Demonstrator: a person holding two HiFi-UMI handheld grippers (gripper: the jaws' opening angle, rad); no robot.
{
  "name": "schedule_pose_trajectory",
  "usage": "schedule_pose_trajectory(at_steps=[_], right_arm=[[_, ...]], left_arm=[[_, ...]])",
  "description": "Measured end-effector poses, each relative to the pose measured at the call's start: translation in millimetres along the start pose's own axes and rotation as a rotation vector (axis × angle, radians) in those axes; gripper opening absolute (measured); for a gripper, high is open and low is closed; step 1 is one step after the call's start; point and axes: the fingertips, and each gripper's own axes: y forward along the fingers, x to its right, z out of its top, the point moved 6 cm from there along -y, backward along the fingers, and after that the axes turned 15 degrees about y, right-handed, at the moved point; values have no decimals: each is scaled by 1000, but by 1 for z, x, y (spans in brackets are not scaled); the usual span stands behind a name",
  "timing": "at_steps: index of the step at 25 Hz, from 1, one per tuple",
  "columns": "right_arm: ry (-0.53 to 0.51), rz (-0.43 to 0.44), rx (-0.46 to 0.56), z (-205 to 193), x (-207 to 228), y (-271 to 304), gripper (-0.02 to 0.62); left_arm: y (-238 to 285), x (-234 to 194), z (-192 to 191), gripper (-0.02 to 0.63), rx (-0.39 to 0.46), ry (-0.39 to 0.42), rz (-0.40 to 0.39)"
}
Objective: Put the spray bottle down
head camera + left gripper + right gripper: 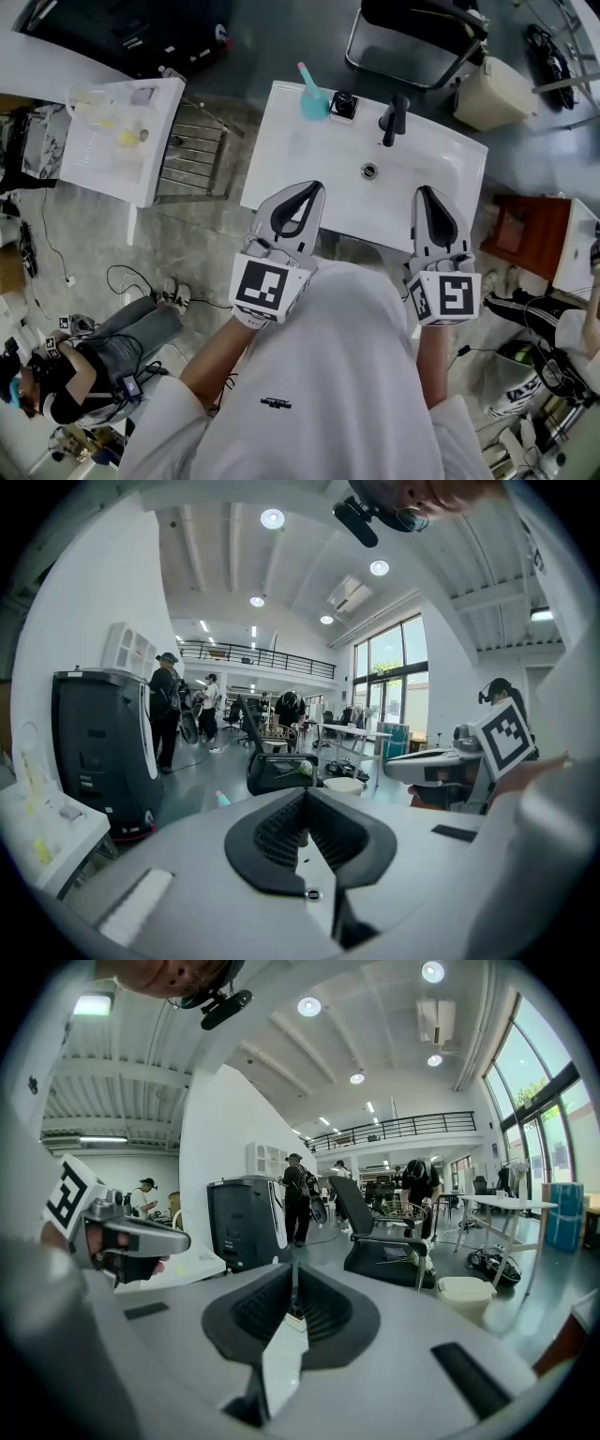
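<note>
- The spray bottle (343, 103), as far as the head view lets me tell, is the small black-topped bottle. It stands upright on the back rim of the white sink (281, 141), between the teal cup (314, 103) and the black faucet (394, 117).
- Both grippers hang over the sink's near edge, well apart from that bottle.
- The left gripper (316, 187) has its fingers closed tip to tip, with nothing between them.
- The right gripper (425, 191) is closed the same way and is also empty.
- Only the head view shows the sink, cup and faucet.
- The left gripper view shows its closed tips (305, 795) against an open hall with a black chair (281, 771).
- The right gripper view shows its closed tips (295, 1271) and, at its left, the other gripper; neither gripper view shows the bottle.
</note>
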Motion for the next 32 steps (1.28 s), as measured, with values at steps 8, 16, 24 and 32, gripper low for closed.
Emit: schedule_pose_trajectory(at_steps=[8,16,24,32], right_arm=[[-18,38,-1,4,-4,3,18],[-30,78,-17,3,-14,8,18],[-29,77,-28,-2,-11,9,18],[-18,75,-37,-4,-12,9,18]], left_arm=[[-1,3,2,5,4,1,20],[-6,2,4,3,5,-4,46],[-8,6,3,5,3,-2,48],[-8,8,3,5,-4,-2,45]])
